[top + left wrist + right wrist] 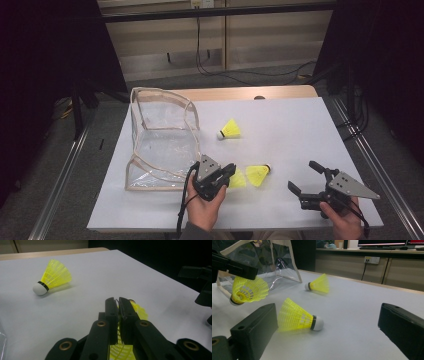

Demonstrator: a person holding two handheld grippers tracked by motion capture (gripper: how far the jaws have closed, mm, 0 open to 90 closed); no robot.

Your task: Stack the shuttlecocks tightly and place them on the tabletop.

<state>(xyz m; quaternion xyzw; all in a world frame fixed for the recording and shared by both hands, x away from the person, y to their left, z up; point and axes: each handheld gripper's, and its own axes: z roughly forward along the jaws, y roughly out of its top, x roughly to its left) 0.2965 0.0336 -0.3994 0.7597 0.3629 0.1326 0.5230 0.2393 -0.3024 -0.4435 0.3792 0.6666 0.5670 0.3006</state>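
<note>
- The white table [300, 125] carries everything, and the biggest thing on it is one clear bag [160, 140], standing with its mouth gaping towards me, just to the left of my left gripper [227, 172].
- My guess is that the shuttlecocks go into that bag. The opening lies to the left and a little beyond my left hand, so the carry is a short swing to the left. The bag is well apart from my right gripper [303, 176].
- My left gripper is clamped shut on the skirt of one yellow shuttlecock [249, 291]. The right gripper view shows it lifted off the table, hanging from my jaws with the cork at the lower left. In the left gripper view the yellow mesh [121, 350] is squeezed flat between the pads.
- My right gripper holds nothing, its jaws spread wide. A second shuttlecock [298, 317] lies on its side just ahead of the gap, nearer the left jaw. Its long axis runs across my reach, cork to the right and skirt to the left.
- My right hand is clearly the nearer one to it. I would have to slide left a little to bracket it.
- The third shuttlecock [230, 130] lies farther out, just beside the bag's right edge, cork pointing towards the bag.
- Count: one bag, three shuttlecocks, two grippers.
</note>
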